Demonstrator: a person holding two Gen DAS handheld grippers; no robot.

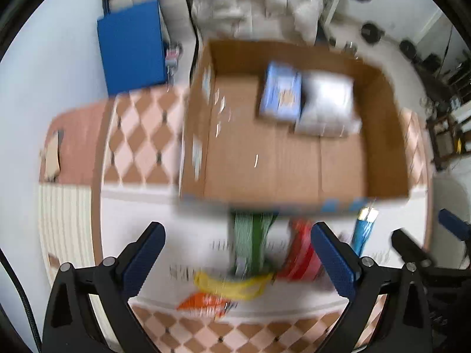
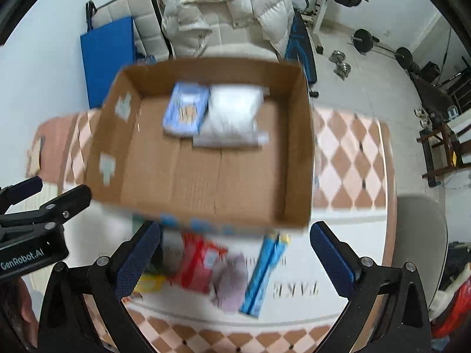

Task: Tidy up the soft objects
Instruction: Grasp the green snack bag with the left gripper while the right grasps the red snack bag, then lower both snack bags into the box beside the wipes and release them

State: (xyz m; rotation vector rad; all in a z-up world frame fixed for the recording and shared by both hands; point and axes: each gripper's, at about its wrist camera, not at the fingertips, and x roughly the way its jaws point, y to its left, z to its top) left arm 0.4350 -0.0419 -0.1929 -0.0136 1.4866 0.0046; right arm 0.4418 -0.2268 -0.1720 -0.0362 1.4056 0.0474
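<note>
An open cardboard box (image 1: 382,135) (image 2: 297,153) stands on the table. Inside lie a blue pack (image 1: 281,92) (image 2: 185,108) and a white soft pack (image 1: 326,106) (image 2: 232,116). In front of the box lie a green striped pack (image 1: 250,241), a red pack (image 1: 303,253) (image 2: 197,261), a yellow pack (image 1: 232,284), an orange pack (image 1: 203,303), a mauve soft item (image 2: 231,279) and a long blue pack (image 1: 363,229) (image 2: 263,273). My left gripper (image 1: 237,259) is open and empty above these. My right gripper (image 2: 235,256) is open and empty too. Both views are blurred.
The table has a pink-and-brown diamond cloth (image 2: 350,153) (image 1: 138,135). A white puffy jacket (image 2: 223,11) hangs on a chair behind the box. A blue mat (image 1: 132,47) leans at the back left. Weights (image 2: 365,39) lie on the floor to the right.
</note>
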